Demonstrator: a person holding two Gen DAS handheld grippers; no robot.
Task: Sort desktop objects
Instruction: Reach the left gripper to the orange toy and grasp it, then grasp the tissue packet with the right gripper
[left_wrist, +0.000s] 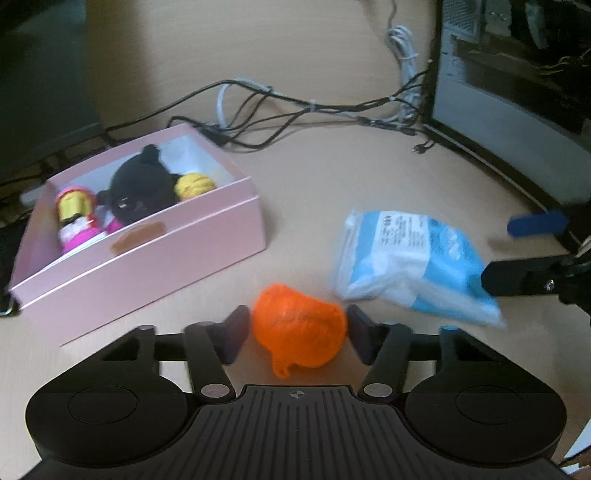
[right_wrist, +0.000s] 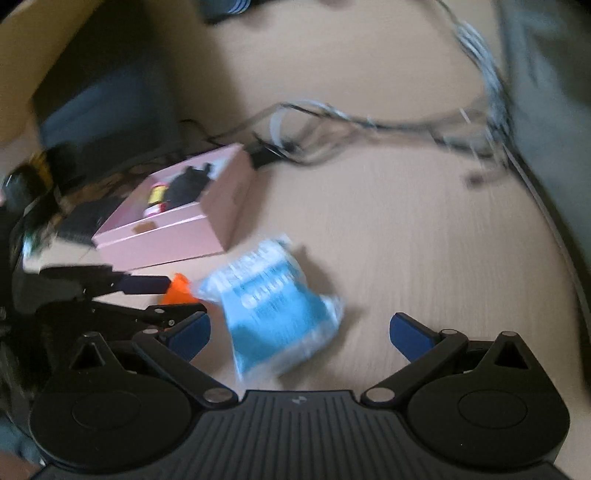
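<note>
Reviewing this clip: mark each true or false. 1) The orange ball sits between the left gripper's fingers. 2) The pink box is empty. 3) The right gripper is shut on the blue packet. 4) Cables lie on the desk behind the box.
1) True: the orange ball sits between the left gripper fingers.
2) False: the pink box holds a black plush and other toys.
3) False: the right gripper is open around the blue packet.
4) True: cables lie there.
</note>
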